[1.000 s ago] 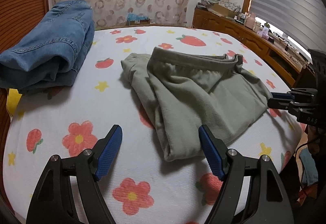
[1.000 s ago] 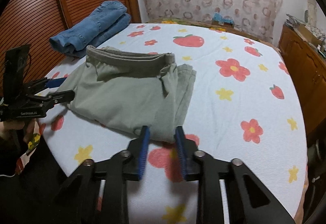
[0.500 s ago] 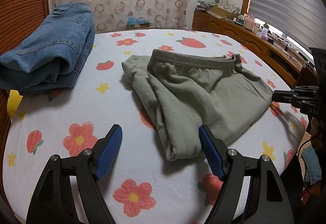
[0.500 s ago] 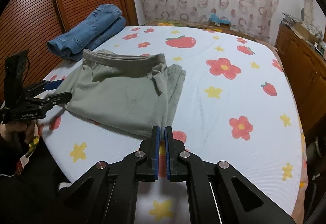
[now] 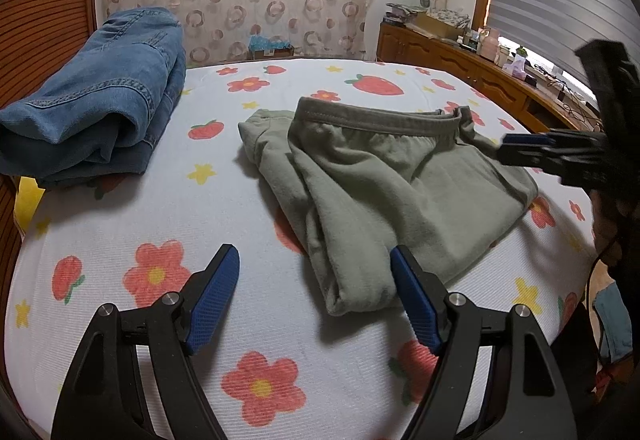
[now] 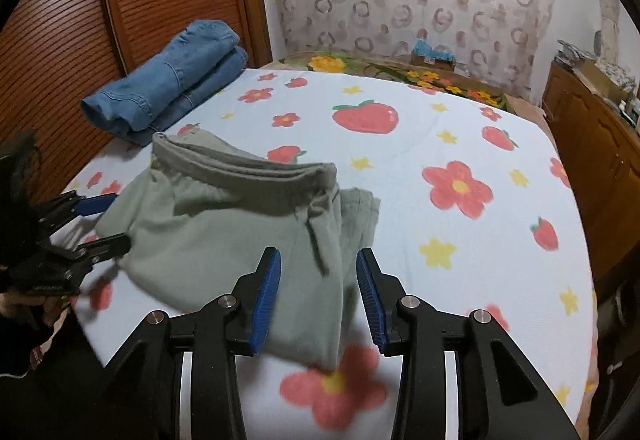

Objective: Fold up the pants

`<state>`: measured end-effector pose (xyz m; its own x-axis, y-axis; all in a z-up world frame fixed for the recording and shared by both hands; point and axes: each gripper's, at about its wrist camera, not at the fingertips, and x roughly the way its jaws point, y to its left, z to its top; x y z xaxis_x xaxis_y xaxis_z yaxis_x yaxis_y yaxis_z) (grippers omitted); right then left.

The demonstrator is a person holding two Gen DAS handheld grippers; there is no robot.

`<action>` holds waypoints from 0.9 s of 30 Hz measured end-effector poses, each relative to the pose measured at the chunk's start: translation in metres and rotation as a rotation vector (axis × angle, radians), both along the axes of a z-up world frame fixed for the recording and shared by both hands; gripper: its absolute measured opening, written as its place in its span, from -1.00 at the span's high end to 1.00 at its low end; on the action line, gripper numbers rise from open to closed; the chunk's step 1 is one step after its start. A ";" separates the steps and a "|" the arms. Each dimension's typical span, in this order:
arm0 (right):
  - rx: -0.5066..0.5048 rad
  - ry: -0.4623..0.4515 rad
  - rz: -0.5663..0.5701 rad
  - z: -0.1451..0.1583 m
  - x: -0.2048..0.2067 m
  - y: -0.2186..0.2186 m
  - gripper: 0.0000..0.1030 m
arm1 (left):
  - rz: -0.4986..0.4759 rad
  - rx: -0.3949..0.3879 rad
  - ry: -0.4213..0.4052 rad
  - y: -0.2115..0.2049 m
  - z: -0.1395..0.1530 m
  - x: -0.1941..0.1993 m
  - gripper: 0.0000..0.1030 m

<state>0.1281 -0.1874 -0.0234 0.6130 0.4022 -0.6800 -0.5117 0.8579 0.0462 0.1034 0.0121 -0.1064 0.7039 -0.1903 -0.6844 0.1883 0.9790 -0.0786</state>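
Blue-padded right gripper point(image 6: 318, 298) jaws just opened, now apart over near corner of green pants point(image 6: 240, 224), pads not pressing cloth. Left gripper point(image 5: 314, 298) jaws wide apart, empty, pants' folded end at its 1 o'clock. Pants lie folded on flowered bedsheet point(image 5: 224, 200). Folded jeans point(image 5: 96, 96) at 10 o'clock, well apart.

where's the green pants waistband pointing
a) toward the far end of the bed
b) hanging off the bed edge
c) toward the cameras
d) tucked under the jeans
a: the waistband lies along the far edge of the green pants, away from both grippers, apart from the jeans.
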 end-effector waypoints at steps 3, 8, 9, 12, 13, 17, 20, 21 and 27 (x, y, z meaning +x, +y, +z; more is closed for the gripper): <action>-0.032 0.006 0.014 -0.001 0.011 0.007 0.21 | -0.001 0.000 0.000 0.000 0.000 0.000 -0.52; -0.067 -0.028 0.045 0.008 0.021 0.016 0.21 | 0.001 0.002 -0.002 0.000 0.000 0.001 -0.53; -0.067 -0.041 0.051 0.009 0.024 0.018 0.21 | 0.002 0.002 -0.003 0.000 0.000 0.000 -0.53; -0.045 -0.046 0.070 0.008 0.029 0.020 0.21 | 0.000 0.002 -0.003 -0.001 0.000 0.000 -0.53; -0.039 -0.036 0.067 0.006 0.032 0.020 0.21 | -0.001 0.002 -0.003 -0.001 0.000 0.000 -0.53; -0.040 -0.008 0.039 -0.004 0.042 0.019 0.21 | -0.001 0.002 -0.005 -0.001 0.000 0.000 -0.53; -0.018 0.013 -0.009 -0.008 0.049 0.015 0.21 | -0.002 0.003 -0.005 -0.001 0.000 0.000 -0.53; -0.012 0.024 -0.027 -0.010 0.052 0.014 0.21 | -0.002 0.002 -0.004 -0.001 0.001 0.000 -0.53; 0.012 0.059 -0.057 -0.017 0.058 0.012 0.21 | -0.001 0.002 -0.004 -0.001 0.000 0.000 -0.53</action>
<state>0.1861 -0.1753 -0.0404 0.5941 0.3760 -0.7111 -0.4581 0.8848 0.0852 0.1033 0.0112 -0.1062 0.7060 -0.1897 -0.6823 0.1900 0.9789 -0.0756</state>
